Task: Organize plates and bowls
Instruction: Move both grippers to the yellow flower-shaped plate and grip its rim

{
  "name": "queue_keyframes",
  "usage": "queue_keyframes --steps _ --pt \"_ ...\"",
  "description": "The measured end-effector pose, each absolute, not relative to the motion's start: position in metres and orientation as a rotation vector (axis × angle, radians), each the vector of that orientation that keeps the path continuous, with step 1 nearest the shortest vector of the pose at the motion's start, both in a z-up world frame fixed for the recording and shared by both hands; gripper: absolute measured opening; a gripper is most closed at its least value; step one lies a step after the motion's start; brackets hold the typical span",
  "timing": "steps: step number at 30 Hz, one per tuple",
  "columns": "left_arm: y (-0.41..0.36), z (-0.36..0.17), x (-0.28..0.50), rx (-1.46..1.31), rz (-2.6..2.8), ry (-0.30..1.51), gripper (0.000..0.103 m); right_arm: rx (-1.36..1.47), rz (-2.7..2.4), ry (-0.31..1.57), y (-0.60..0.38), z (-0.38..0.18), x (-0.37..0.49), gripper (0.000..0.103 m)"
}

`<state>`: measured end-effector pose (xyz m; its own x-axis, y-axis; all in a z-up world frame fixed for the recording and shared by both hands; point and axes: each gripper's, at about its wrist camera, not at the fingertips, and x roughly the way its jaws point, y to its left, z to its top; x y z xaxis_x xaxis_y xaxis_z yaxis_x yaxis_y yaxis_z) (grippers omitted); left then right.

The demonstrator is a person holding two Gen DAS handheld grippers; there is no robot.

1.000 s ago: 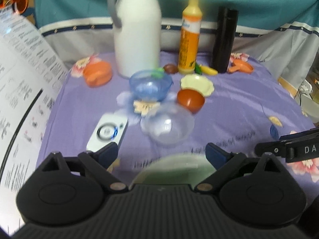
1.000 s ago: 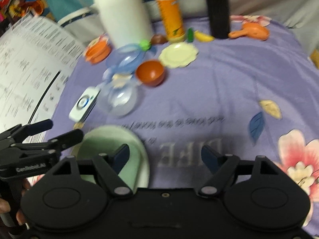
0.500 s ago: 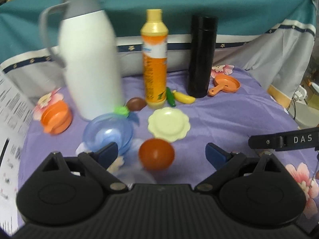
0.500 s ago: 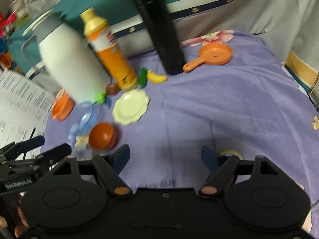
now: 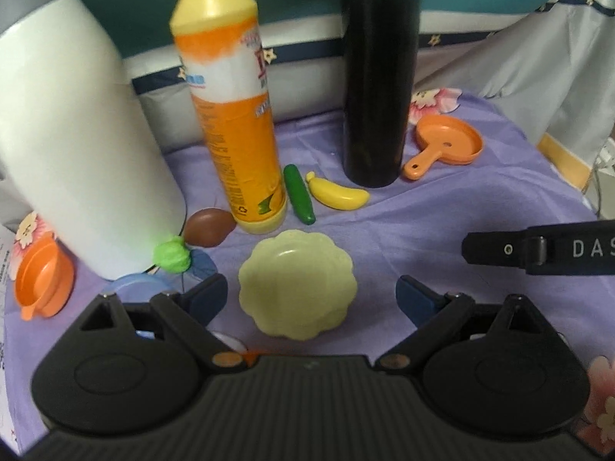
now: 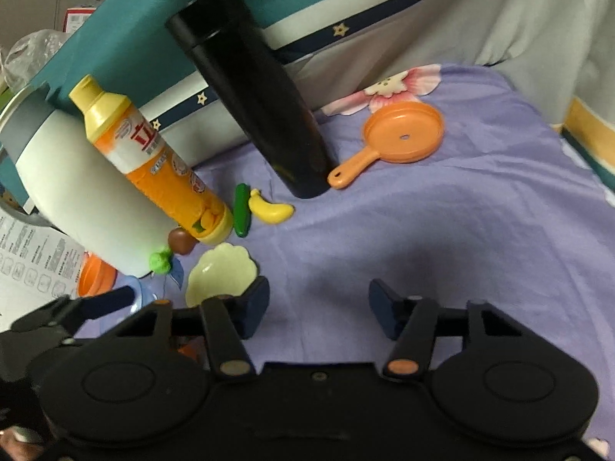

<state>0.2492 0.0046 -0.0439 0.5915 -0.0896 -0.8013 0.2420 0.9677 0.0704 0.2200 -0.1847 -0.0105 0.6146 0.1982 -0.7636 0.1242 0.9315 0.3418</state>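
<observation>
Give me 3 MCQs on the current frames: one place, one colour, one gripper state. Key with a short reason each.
1. Where does the green toy cucumber lie?
A. between the orange bottle and the toy banana
B. inside the orange toy pan
C. on the scalloped plate

2. What colour is the scalloped plate?
A. blue
B. pale yellow
C. red

3. What is between the left gripper jaws?
A. the black flask, clamped
B. the banana, clamped
C. the plate, unclamped, with the jaws open

Key: 1 A, it lies beside the bottle's base with the banana on its other side. 2 B, pale yellow in both views. 3 C, gaps show on both sides of the plate.
</observation>
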Motion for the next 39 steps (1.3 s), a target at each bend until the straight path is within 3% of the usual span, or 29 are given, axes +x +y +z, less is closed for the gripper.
queue_keyframes --steps 4,25,29,31,33,39 --pt "0.005 -0.056 0.266 0.191 -0.209 0.953 0.096 0.419 0.090 0.936 -0.176 -0.024 0.242 0.046" --pt "0.011 -0.095 0.296 0.207 -0.269 1.059 0.086 0.453 0.268 1.046 -0.134 -0.079 0.300 0.023" --pt "0.009 -0.095 0.294 0.194 -0.318 1.060 0.068 0.463 0.279 1.045 -0.130 -0.081 0.302 0.023" --pt "0.006 -0.095 0.292 0.198 -0.329 1.055 0.068 0.462 0.283 1.047 -0.128 -0.082 0.302 0.021" --pt "0.002 -0.095 0.289 0.208 -0.340 1.049 0.068 0.445 0.277 1.048 -0.125 -0.083 0.301 0.010" --pt "0.001 -0.092 0.282 0.192 -0.354 1.048 0.067 0.405 0.251 1.036 -0.124 -0.080 0.294 0.008"
